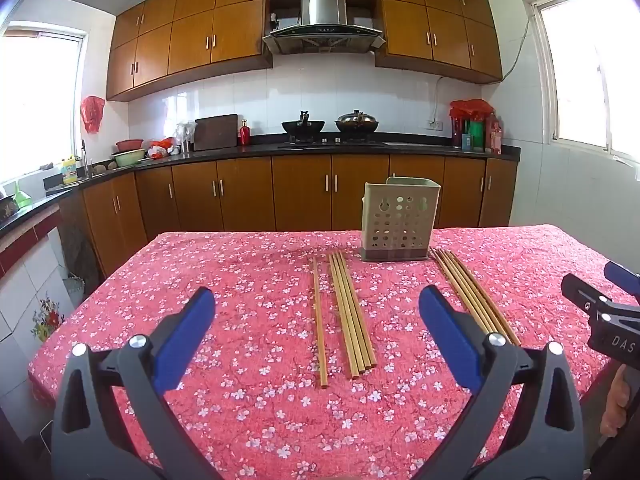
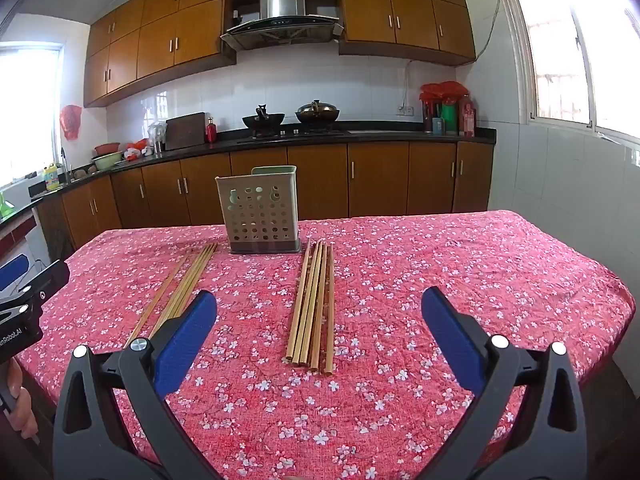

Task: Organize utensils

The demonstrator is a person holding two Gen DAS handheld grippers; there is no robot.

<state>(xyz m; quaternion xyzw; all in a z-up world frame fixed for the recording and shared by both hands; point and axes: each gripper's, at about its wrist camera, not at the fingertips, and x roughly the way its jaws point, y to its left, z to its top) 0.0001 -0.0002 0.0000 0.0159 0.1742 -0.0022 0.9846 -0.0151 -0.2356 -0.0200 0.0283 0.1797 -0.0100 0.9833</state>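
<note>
A beige perforated utensil holder (image 1: 400,222) stands upright on the far side of the table; it also shows in the right wrist view (image 2: 261,210). Two bundles of bamboo chopsticks lie flat in front of it. The left bundle (image 1: 351,314) lies ahead of my left gripper (image 1: 318,304), with one stick (image 1: 319,320) apart on its left. The right bundle (image 2: 314,306) lies ahead of my right gripper (image 2: 320,304); it also shows in the left wrist view (image 1: 474,300). Both grippers are open, empty, and hover above the near table edge.
The table carries a red floral cloth (image 1: 240,280). The right gripper's body (image 1: 604,312) shows at the right edge of the left wrist view. Behind the table run brown kitchen cabinets (image 1: 304,196) and a black counter with woks.
</note>
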